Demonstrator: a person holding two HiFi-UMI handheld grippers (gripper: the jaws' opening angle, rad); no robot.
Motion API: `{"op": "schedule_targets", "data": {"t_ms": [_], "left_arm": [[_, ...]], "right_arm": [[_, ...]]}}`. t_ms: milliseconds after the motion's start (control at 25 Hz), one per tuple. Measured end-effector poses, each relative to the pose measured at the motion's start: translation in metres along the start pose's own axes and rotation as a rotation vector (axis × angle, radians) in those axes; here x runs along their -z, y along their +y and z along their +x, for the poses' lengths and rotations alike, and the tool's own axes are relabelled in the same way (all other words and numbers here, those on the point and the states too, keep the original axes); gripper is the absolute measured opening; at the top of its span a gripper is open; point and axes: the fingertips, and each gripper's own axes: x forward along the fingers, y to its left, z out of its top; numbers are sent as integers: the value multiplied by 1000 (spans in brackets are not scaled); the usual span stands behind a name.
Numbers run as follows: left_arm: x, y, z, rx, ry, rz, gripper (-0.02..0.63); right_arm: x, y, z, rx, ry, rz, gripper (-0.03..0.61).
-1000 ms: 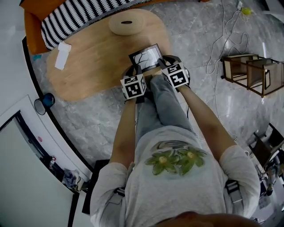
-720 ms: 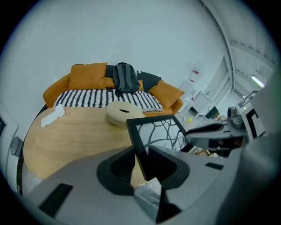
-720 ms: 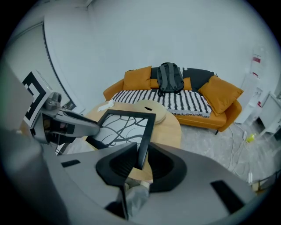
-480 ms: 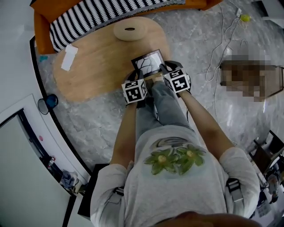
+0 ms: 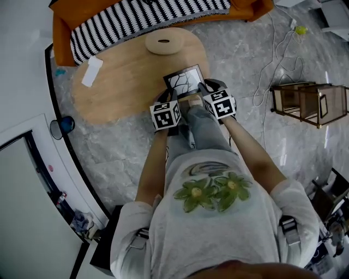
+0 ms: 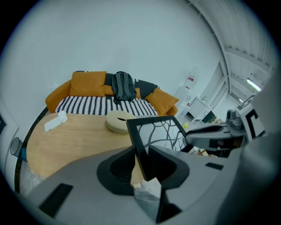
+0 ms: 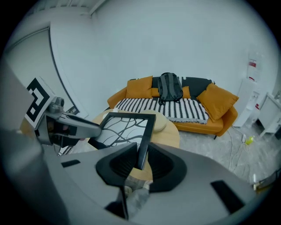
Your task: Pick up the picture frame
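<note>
A single black picture frame (image 5: pixel 184 80), with a branch pattern on its pale face, was held clear of the one oval wooden table (image 5: pixel 120 82), above that table's near edge in the head view. Two grippers were seen. The left gripper (image 6: pixel 141 160) was closed narrowly on the frame's left rail, and the right gripper (image 7: pixel 141 159) was clamped on its right rail, each rail pinched between that gripper's jaws. The frame's face was tilted upward and toward the person, with its top edge leaning away toward the sofa (image 5: pixel 240 10). Its longer side appeared to run from one gripper to the other, though foreshortening made this uncertain. On the table were counted one round pale disc (image 5: pixel 165 42) and one white slip (image 5: pixel 91 71). One dark backpack (image 7: pixel 170 88) was propped on the orange sofa.
</note>
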Motion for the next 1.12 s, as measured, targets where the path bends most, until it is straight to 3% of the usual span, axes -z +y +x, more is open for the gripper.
{"op": "schedule_targets", "data": {"t_ms": [520, 1120], "left_arm": [[-18, -18, -50, 42, -68, 25, 103], [-57, -33, -110, 65, -213, 43, 100]], "right_arm": [[-18, 19, -53, 29, -71, 24, 84], [-59, 38, -109, 31, -228, 34, 83]]}}
